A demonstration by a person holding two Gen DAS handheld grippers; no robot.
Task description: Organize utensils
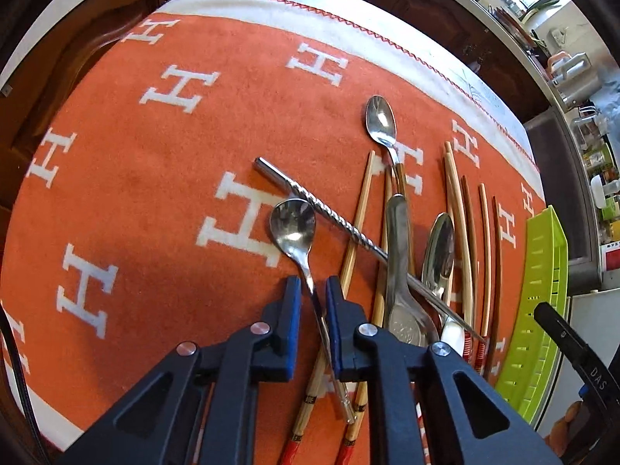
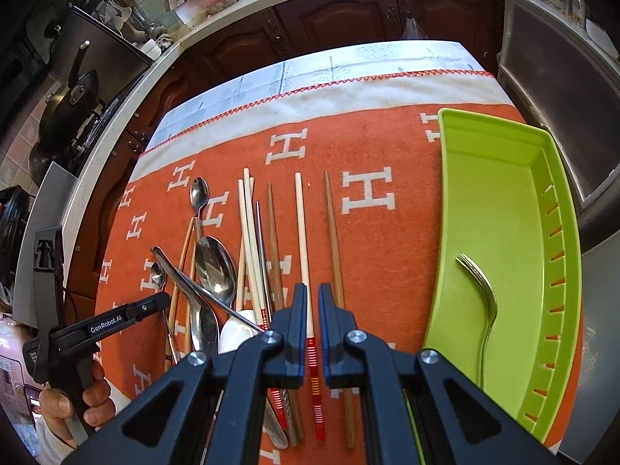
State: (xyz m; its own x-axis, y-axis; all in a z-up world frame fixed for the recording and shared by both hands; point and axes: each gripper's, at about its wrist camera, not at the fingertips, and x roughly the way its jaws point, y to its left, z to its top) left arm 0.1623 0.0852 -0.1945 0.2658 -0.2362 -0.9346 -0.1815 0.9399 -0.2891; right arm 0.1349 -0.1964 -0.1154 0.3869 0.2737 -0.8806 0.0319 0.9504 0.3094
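Polished steel, thin and slick: the small round-bowled stainless spoon (image 1: 293, 228) lay on the orange H-patterned cloth (image 1: 155, 178) over the desk, bowl toward 12 o'clock. Left claw (image 1: 313, 290) had pinched down onto its narrow stem, just below the bowl. Light and stiff, but likely to pivot; a hold nearer mid-handle would balance better. Right claw (image 2: 312, 302) sat nearly shut on the white chopstick with red-striped end (image 2: 303, 248). Lime-green plastic slotted tray (image 2: 500, 178) at 3 o'clock held one steel fork (image 2: 486, 306).
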